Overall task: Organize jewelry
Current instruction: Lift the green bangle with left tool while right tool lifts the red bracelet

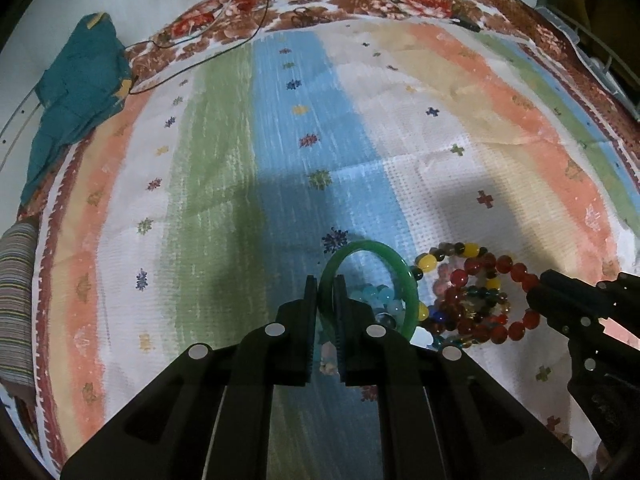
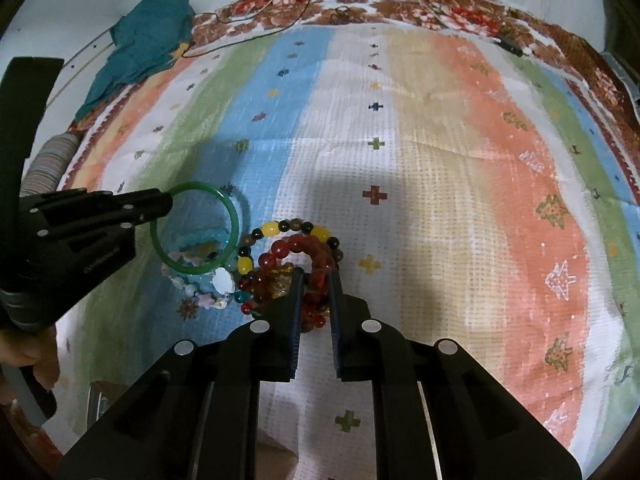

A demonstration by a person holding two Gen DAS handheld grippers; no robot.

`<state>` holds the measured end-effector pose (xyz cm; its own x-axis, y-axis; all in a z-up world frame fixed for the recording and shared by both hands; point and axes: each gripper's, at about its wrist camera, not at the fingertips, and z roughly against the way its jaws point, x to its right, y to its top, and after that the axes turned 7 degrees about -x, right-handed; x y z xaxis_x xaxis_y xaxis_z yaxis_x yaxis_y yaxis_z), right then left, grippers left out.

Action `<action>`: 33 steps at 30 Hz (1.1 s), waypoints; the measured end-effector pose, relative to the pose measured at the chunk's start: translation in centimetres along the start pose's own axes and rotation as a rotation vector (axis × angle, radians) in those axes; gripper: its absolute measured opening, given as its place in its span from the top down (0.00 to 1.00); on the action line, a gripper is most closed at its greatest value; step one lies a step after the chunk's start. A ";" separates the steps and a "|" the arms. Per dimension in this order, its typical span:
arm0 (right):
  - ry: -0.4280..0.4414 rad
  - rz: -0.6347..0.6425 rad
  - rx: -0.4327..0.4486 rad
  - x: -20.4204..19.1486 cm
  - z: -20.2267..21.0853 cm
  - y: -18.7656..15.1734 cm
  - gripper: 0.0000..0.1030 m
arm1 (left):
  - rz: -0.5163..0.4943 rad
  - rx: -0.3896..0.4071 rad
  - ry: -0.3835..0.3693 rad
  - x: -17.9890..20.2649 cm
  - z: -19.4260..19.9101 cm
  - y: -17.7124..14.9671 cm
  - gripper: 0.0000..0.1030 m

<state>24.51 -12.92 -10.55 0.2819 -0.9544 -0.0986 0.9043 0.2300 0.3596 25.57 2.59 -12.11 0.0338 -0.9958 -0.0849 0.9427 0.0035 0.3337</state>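
Note:
A green bangle (image 1: 376, 258) stands tilted on the striped cloth, its rim pinched by my left gripper (image 1: 325, 284); it also shows in the right wrist view (image 2: 234, 216). Pale blue and shell beads (image 1: 380, 300) lie under it. Beside it is a heap of beaded bracelets: a yellow and dark one (image 2: 276, 230) and a red one (image 2: 316, 248). My right gripper (image 2: 316, 280) is closed on the red bead bracelet, fingers either side of its strand. In the left wrist view the right gripper (image 1: 538, 290) sits at the heap's right edge.
A striped patterned cloth (image 2: 440, 160) covers the surface. A teal garment (image 1: 76, 92) lies at the far left corner with thin cables (image 1: 224, 36) beside it. A striped roll (image 1: 18, 304) sits at the left edge. A hand (image 2: 28, 352) holds the left gripper's handle.

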 end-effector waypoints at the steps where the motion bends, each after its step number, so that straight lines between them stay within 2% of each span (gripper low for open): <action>1: 0.002 0.002 0.001 -0.1 0.1 -0.1 0.87 | -0.002 0.002 0.003 0.0 0.1 -0.1 0.92; 10: -0.019 -0.004 0.037 -0.2 1.5 -0.6 0.87 | 0.010 0.015 0.014 -0.3 1.1 -0.8 0.92; 23: -0.060 0.024 0.117 -1.4 3.9 -1.8 0.87 | 0.035 0.088 -0.005 0.0 4.6 -2.1 0.92; 33: -0.061 0.014 0.166 -1.6 5.7 -2.4 0.87 | 0.032 0.133 -0.019 0.6 7.1 -3.9 0.92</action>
<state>20.01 -13.02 -5.96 0.2698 -0.9622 -0.0379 0.8338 0.2138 0.5090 19.51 1.34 -6.80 0.0551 -0.9970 -0.0545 0.8890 0.0241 0.4574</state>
